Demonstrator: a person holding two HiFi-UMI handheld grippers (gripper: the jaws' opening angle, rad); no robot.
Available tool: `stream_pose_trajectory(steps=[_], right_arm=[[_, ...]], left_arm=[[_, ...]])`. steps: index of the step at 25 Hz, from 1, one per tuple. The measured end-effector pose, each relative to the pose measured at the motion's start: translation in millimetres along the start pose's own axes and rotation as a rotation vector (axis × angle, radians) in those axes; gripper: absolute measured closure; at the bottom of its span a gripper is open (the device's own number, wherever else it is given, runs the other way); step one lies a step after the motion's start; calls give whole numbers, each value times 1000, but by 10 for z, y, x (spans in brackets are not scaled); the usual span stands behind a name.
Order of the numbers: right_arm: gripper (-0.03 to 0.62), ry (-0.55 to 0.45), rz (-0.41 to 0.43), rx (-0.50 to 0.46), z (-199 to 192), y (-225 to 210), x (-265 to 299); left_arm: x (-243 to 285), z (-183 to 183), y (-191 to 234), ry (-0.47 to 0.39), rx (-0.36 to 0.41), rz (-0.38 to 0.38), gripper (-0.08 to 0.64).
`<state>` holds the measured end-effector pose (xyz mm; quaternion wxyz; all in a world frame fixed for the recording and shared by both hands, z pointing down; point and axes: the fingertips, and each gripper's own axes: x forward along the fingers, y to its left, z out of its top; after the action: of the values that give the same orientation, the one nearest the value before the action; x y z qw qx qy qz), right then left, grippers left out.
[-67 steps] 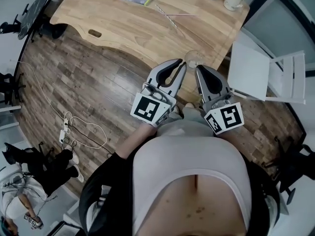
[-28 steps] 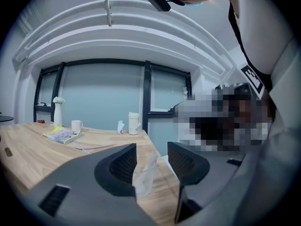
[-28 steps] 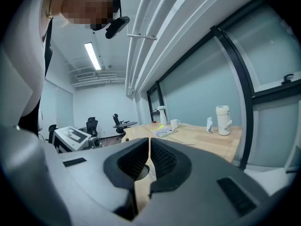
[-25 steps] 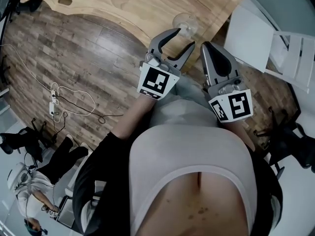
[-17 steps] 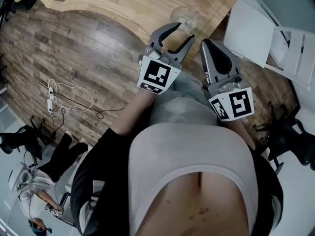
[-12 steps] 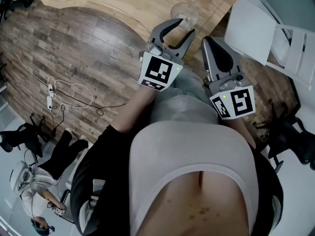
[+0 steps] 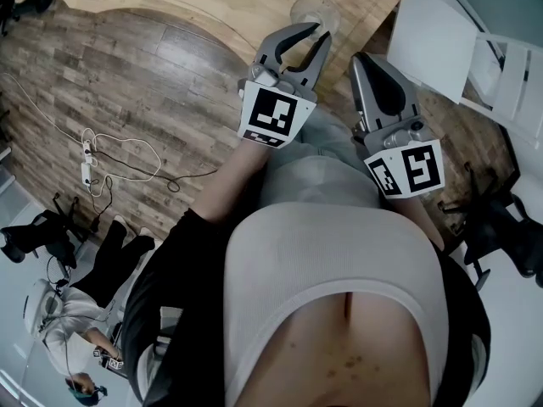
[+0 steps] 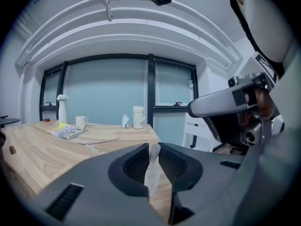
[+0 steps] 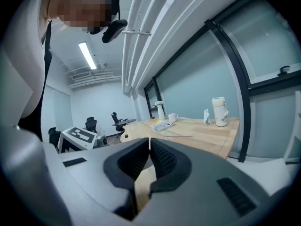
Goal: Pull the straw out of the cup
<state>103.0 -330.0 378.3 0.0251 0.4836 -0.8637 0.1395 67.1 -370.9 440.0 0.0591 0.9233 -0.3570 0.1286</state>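
Left gripper (image 7: 316,32) jaws just closed in on the straw (image 8: 151,171)
Head view: its tips sit at the clear cup (image 7: 307,8) by the table (image 7: 212,7) edge, right gripper (image 7: 360,60) beside it, black-and-white marker cubes (image 7: 273,115) on both. Left gripper view: pads pinch the pale straw. Right gripper view: jaws together, nothing in them.

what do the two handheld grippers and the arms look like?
The left gripper and right gripper are light grey with curved jaws and black ribbed pads; each carries a white cube with black square markers. No cables show. Black sleeves leave the forearms bare. The left's jaws have just closed on the straw.
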Motion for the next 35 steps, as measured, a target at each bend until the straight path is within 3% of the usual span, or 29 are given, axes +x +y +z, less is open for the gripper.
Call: stream_pose_trajectory(steps=[35], right_arm=[[560,-50,61,-14,170,185,-44]], left_arm=[[-278,286,-44,-42,11,13,505]])
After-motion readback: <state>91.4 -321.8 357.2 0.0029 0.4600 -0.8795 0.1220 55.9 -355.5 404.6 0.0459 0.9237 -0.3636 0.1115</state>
